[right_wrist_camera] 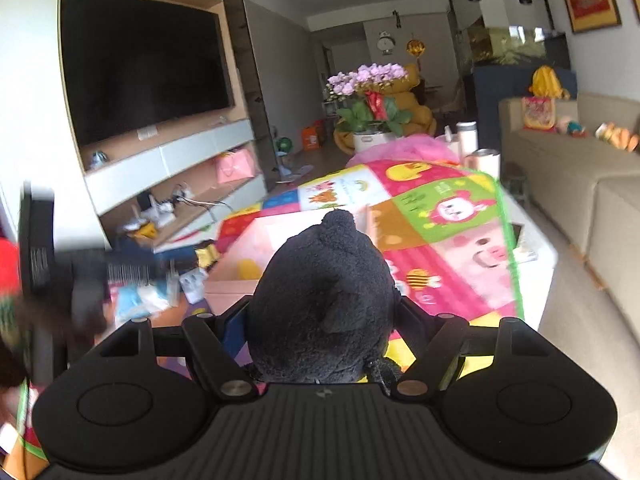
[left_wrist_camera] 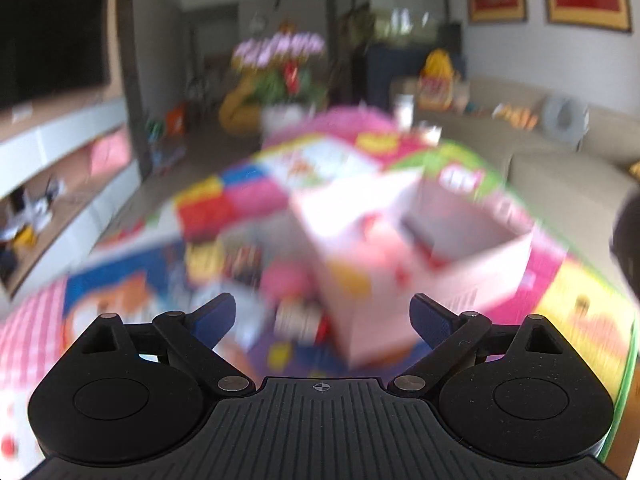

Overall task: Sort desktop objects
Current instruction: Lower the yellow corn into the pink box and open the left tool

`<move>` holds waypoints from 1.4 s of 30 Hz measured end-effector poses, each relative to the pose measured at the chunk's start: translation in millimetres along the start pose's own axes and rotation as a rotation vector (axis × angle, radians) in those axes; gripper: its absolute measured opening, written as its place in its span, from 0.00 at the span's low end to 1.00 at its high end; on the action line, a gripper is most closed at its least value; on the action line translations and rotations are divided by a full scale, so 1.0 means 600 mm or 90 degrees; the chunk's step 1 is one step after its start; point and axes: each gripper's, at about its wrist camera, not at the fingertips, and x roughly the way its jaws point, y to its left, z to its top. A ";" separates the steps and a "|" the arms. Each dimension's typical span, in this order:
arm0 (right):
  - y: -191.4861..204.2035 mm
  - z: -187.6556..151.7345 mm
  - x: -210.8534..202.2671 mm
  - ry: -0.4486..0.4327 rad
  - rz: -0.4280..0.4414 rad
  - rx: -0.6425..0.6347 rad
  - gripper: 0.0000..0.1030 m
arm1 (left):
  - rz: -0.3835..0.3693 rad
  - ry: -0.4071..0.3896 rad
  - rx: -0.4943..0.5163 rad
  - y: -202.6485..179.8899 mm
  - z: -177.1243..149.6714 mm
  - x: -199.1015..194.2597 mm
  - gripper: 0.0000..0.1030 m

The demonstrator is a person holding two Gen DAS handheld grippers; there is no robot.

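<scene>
My right gripper (right_wrist_camera: 322, 312) is shut on a black plush toy (right_wrist_camera: 324, 292), which fills the gap between the fingers and hides the tips. Just beyond the toy stands an open pink box (right_wrist_camera: 240, 252) with something yellow inside. In the blurred left wrist view the same pink box (left_wrist_camera: 400, 248) sits just ahead and slightly right of my left gripper (left_wrist_camera: 322, 308), which is open with nothing between its blue pads (left_wrist_camera: 218, 316). Small packets and toys (left_wrist_camera: 296, 320) lie on the mat in front of it.
A colourful cartoon play mat (right_wrist_camera: 440, 216) covers the table, whose edge (right_wrist_camera: 536, 248) runs down the right. Loose packets (right_wrist_camera: 192, 280) lie left of the box, and bottles and a cup (right_wrist_camera: 468, 136) stand at the far end. A beige sofa (right_wrist_camera: 580, 184) is on the right and a TV (right_wrist_camera: 140, 68) on the left.
</scene>
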 end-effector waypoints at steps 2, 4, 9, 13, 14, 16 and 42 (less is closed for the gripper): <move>0.004 -0.002 0.015 -0.005 0.028 0.006 0.73 | 0.008 0.023 -0.026 0.016 -0.027 -0.005 0.95; 0.017 -0.006 0.026 -0.022 0.048 -0.002 0.72 | 0.017 0.036 -0.056 0.020 -0.045 -0.011 0.95; 0.053 -0.001 0.049 -0.075 0.113 -0.015 0.72 | 0.046 0.046 -0.112 0.009 -0.054 -0.040 0.95; 0.092 0.052 0.081 -0.114 0.155 -0.080 0.68 | 0.054 0.049 -0.083 -0.034 -0.038 -0.049 0.96; 0.098 0.076 0.090 -0.123 0.167 -0.086 0.66 | 0.056 0.052 -0.070 -0.045 -0.036 -0.048 0.96; 0.102 0.127 0.116 -0.115 0.199 -0.075 0.65 | 0.056 0.061 -0.062 -0.060 -0.034 -0.044 0.97; 0.048 0.067 0.268 -0.035 0.207 0.103 0.84 | 0.148 0.111 -0.112 -0.092 -0.042 0.095 0.97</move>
